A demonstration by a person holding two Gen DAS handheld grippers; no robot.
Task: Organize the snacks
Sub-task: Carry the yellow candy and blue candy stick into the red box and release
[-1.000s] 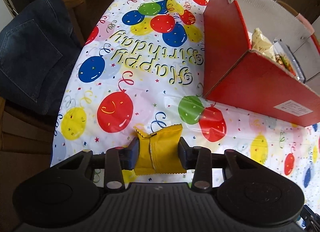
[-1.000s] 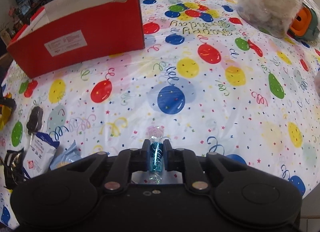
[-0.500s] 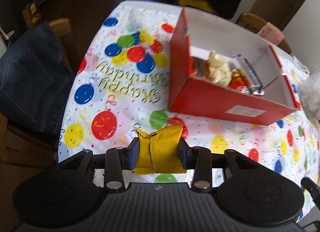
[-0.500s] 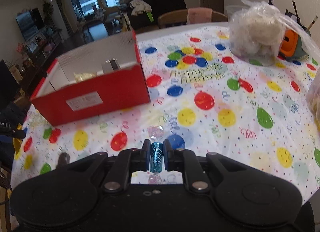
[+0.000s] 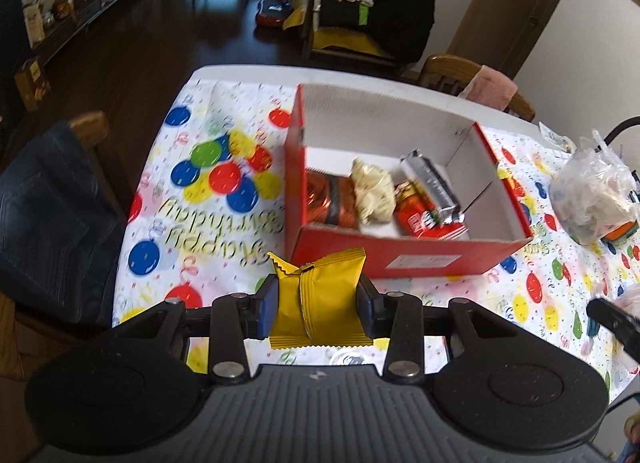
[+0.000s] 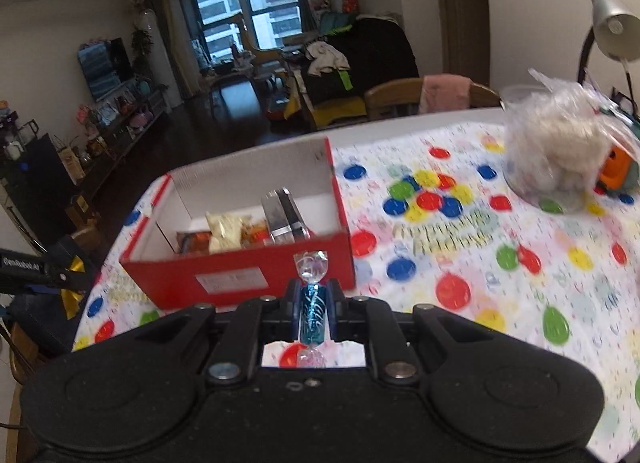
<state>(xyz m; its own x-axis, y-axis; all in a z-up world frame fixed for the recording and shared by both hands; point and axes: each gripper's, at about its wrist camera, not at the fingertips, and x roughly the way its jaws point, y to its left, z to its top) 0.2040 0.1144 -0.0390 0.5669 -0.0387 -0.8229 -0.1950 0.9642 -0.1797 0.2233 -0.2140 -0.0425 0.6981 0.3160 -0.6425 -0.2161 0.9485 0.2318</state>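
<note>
Up above the table [image 5: 224,75], just short of the red box's [image 5: 400,255] near wall: yellow snack packet [image 5: 318,297], pinched upright and creased between the blue pads of the left hand-held gripper [image 5: 318,303]. Likewise off the table, in front of the same near wall: blue twist-wrapped candy [image 6: 313,313], clamped at its middle by the right hand-held gripper [image 6: 313,311], jaws nearly touching, clear twisted ends poking out above and below. Inside the red box, along its near side: orange-red foil pack [image 5: 332,203], cream crumpled wrapper [image 5: 372,191], small red packet [image 5: 416,213], silver bar [image 5: 430,183] leaning across them. Under the box: balloon-printed birthday cloth [image 5: 208,199]. Right of the box, well apart: clear bag of white stuff [image 6: 560,155], orange object [image 6: 618,167] touching it. Left of the box, past the table edge: chair draped with denim [image 5: 44,199]. Behind the box: chair with pink cloth [image 6: 444,93].
</note>
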